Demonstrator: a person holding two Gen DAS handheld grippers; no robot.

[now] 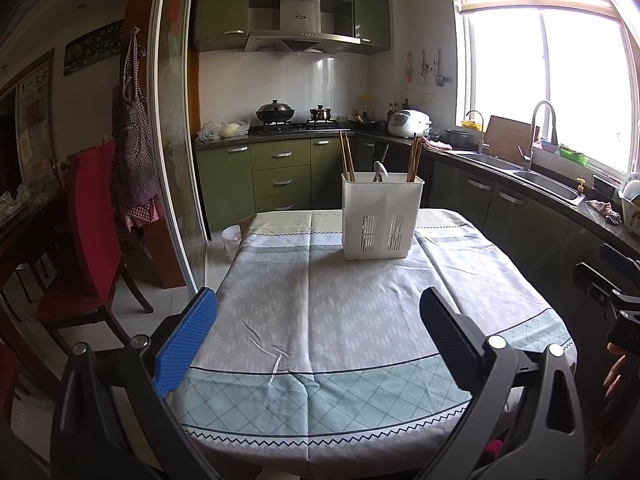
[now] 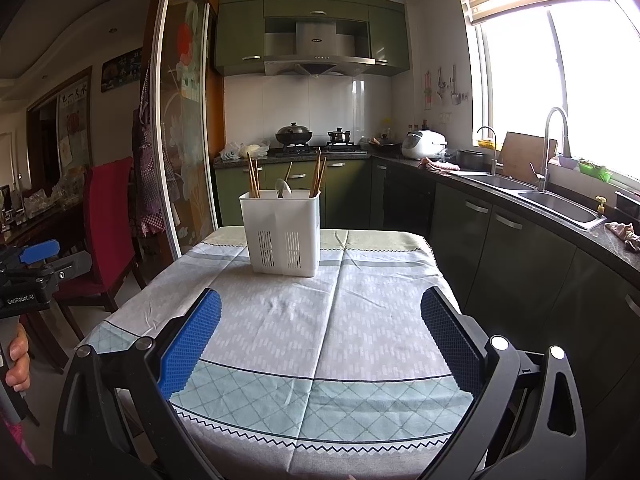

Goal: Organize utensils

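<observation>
On the desk (image 1: 360, 320): white utensil holder (image 1: 382, 216) at far centre, chopsticks (image 1: 346, 157) and spoon (image 1: 380, 171) sorted inside; our left gripper (image 1: 316, 332) and right gripper (image 2: 320, 332) hover apart, empty; sorting appears finished, so we judge withdrawal next.

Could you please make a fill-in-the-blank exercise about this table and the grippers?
1. The white utensil holder stands on the ____.
2. The chopsticks stand ____ in the holder.
3. The left gripper and the right gripper are both ____.
4. The chair beside the table has a ____ cover.

Missing words: table; upright; open; red
</observation>
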